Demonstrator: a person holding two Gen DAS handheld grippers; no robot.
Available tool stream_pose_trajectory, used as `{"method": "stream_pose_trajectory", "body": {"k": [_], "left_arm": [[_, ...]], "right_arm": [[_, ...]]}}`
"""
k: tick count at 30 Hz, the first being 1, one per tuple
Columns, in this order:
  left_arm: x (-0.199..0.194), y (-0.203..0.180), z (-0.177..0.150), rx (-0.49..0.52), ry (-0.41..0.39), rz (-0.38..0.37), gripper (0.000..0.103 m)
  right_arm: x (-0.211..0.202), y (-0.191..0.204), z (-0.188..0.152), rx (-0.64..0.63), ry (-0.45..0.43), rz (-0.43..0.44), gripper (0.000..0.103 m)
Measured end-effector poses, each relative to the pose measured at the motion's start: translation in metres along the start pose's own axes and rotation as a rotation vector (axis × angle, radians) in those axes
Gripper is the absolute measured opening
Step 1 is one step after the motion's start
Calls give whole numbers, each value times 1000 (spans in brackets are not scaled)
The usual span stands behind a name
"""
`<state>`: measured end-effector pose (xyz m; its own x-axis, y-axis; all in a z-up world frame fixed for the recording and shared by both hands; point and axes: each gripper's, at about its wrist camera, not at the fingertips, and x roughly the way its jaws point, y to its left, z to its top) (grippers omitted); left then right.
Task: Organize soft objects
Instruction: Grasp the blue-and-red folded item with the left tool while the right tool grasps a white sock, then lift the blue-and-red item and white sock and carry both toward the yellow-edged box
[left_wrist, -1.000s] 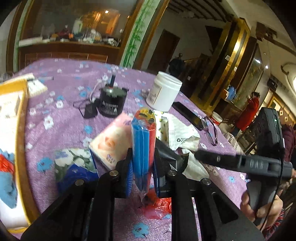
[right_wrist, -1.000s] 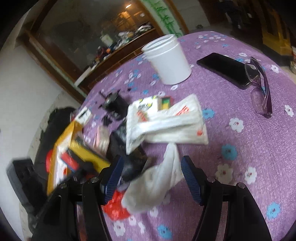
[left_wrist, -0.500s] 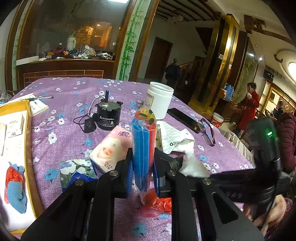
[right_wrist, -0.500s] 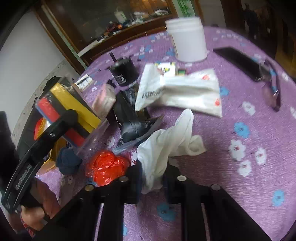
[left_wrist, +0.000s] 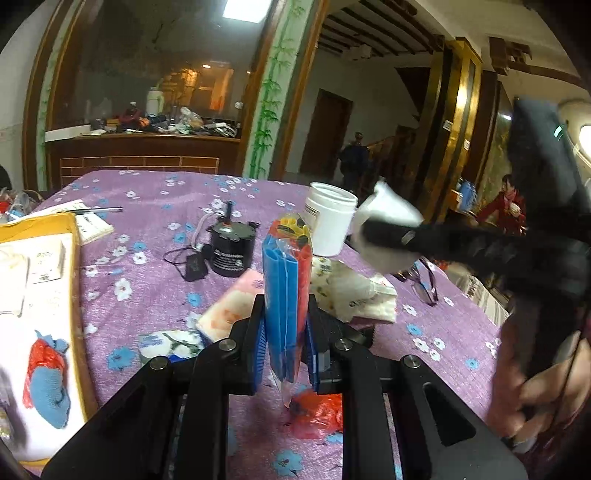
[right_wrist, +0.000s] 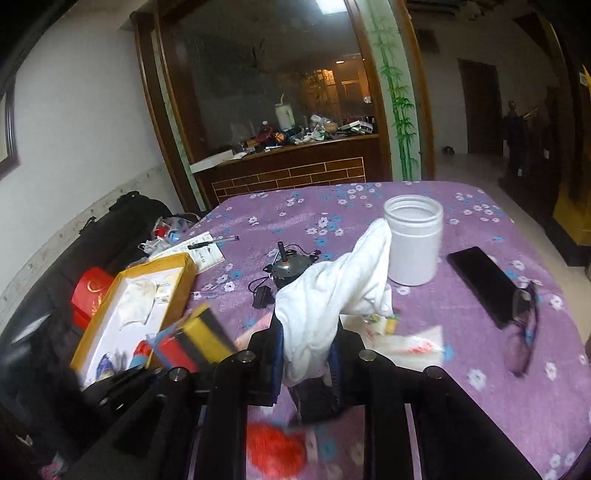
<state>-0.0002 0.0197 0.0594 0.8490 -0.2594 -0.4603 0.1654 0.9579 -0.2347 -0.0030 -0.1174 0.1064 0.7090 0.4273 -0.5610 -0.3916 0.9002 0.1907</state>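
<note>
My left gripper (left_wrist: 284, 349) is shut on a clear packet of blue, red and yellow sponges (left_wrist: 286, 295), held upright above the purple floral table (left_wrist: 147, 295). It shows blurred in the right wrist view (right_wrist: 199, 339). My right gripper (right_wrist: 306, 354) is shut on a white cloth (right_wrist: 332, 291), lifted off the table; the cloth (left_wrist: 388, 221) and gripper also show at the right of the left wrist view. A yellow-rimmed box (left_wrist: 74, 258) at the left holds a red and blue soft item (left_wrist: 48, 373).
On the table stand a white jar (right_wrist: 413, 240), a black motor with cable (left_wrist: 231, 251), a phone (right_wrist: 480, 284), glasses (right_wrist: 524, 332), tissue packs (left_wrist: 229, 314), a white plastic bag (left_wrist: 354, 295) and a red bag (left_wrist: 317, 410). A notepad and pen (right_wrist: 207, 247) lie beyond the box.
My right gripper closed on the white cloth and lifted it up off the table. My left gripper rose a little, still holding the sponge packet.
</note>
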Motion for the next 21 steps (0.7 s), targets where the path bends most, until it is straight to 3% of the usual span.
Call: {"method": "stream_pose_trajectory", "body": {"k": [4,6,21], "left_arm": [[3,6,0,-23,2,33,15],[5,6,-1,-23,10,37,15],[4,6,-1,-14,8,44,15]], "right_arm": [[33,2,-17,-21,25,8,20],[42,-2,-21,15,74,61,20],[39,-6,-22,35,83,74,20]]}}
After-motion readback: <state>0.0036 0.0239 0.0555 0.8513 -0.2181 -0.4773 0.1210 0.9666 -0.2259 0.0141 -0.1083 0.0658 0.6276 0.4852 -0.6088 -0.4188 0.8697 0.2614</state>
